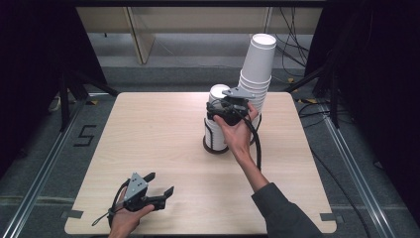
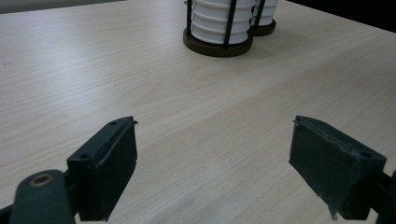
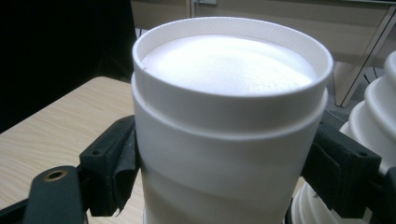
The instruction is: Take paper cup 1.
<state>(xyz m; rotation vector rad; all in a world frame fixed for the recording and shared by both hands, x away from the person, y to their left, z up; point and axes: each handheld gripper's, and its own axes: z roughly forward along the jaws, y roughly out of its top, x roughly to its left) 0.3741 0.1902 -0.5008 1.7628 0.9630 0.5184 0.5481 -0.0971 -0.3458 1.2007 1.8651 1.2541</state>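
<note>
Left gripper (image 1: 159,194) sat idle at near table (image 1: 163,144) edge, jaws wide, nothing btwn them. Mid-table, right gripper (image 1: 224,110) had jaws clamped on top cup (image 3: 231,121) of the short stack in its wire holder (image 2: 217,45). Just behind, tall cup stack (image 1: 257,72) leaned. Judged: cup gripped, not yet moved across; most work left.

Right gripper (image 1: 229,110) reaches forward, jaws pressed shut on something; left gripper (image 1: 159,185) rests low (jaws spread wide).
</note>
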